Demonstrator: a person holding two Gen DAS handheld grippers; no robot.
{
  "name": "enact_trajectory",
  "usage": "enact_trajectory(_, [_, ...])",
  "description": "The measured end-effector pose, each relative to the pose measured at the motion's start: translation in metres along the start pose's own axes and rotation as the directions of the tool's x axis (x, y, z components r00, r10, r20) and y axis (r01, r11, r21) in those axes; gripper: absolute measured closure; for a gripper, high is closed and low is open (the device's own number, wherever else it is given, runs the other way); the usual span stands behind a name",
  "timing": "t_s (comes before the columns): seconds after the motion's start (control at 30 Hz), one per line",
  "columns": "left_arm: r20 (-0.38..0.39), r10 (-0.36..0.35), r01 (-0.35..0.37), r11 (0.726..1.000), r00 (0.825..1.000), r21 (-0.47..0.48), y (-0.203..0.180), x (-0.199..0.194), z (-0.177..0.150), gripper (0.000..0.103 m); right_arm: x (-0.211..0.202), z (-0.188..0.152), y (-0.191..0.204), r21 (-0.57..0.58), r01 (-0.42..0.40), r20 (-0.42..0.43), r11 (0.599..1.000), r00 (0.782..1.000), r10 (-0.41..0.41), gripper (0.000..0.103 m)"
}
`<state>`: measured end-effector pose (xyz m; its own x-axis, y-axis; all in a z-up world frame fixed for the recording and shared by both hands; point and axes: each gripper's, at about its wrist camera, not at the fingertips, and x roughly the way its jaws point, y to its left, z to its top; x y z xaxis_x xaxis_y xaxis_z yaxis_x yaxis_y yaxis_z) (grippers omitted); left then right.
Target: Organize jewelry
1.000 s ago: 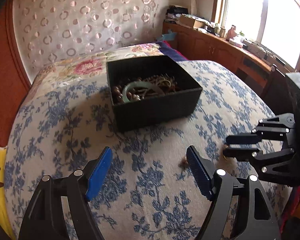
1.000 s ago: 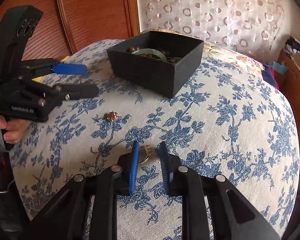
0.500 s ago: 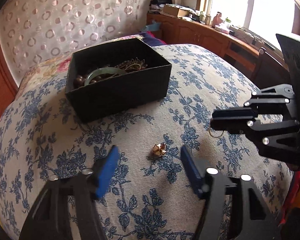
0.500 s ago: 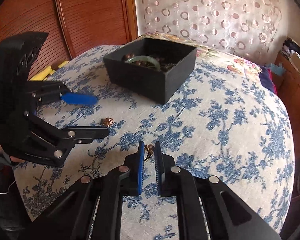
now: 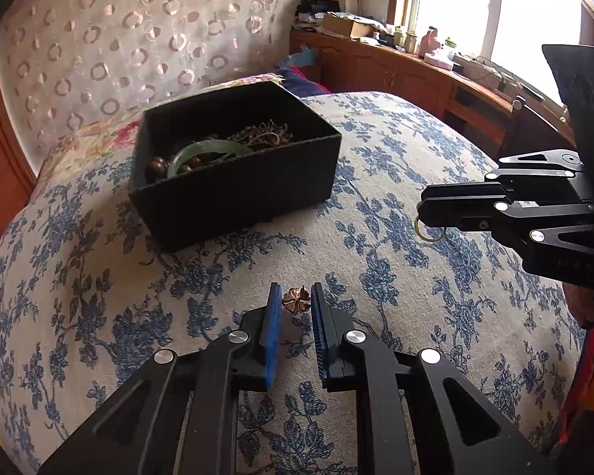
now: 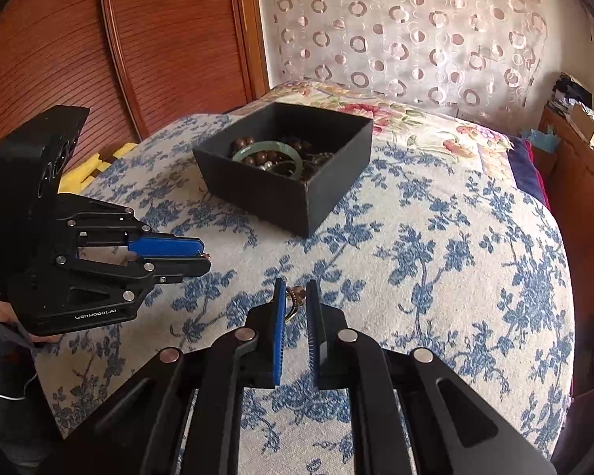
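Your bed [image 5: 435, 297]: covered by a beige spread printed with blue flowers, with a strip of pink-flowered fabric [image 6: 435, 118] at the far end against the circle-patterned curtain.

Lying directly on it, you have:
- One open black box [image 5: 237, 194], set toward the far end, holding a green bangle [image 5: 206, 150], dark brown beads [image 6: 257, 154] and tangled chains.
- One small copper flower-shaped piece [image 5: 296, 301], near the close edge; whether it touches the spread you cannot tell.
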<state>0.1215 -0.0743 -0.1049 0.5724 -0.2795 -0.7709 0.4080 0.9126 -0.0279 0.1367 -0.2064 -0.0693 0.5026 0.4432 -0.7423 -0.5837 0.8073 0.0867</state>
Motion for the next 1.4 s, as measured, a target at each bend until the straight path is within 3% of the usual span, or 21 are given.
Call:
enact_trajectory(0.37, [0.099, 0.038, -0.034, 0.999, 0.994, -0.039, 0.024, -0.028, 0.043, 0.089, 0.001, 0.06, 0.001, -0.033, -0.029, 0.092, 0.999, 0.995, 0.032, 0.092])
enact_trajectory(0.63, [0.111, 0.076, -0.068, 0.995, 0.991, -0.078, 0.046, -0.012, 0.068, 0.089, 0.032, 0.097, -0.008, -0.023, -0.033, 0.099, 0.999, 0.994, 0.035, 0.091])
enact_trajectory(1.07, [0.118, 0.086, -0.073, 0.991, 0.989, -0.115, 0.058, -0.001, 0.078, 0.084, 0.041, 0.091, -0.018, 0.017, -0.016, 0.091, 1.0, 0.996, 0.014, 0.09])
enact_trajectory(1.27, [0.144, 0.117, -0.097, 0.986, 0.983, -0.138, 0.055, -0.022, 0.066, 0.066, 0.018, 0.071, -0.016, 0.081, 0.01, 0.121, 0.997, 0.992, -0.019, 0.089])
enact_trajectory(1.4, [0.178, 0.163, -0.138, 0.98, 0.97, -0.144, 0.048, -0.045, 0.054, 0.036, -0.006, 0.056, -0.01, 0.113, 0.03, 0.156, 0.993, 0.987, -0.048, 0.07])
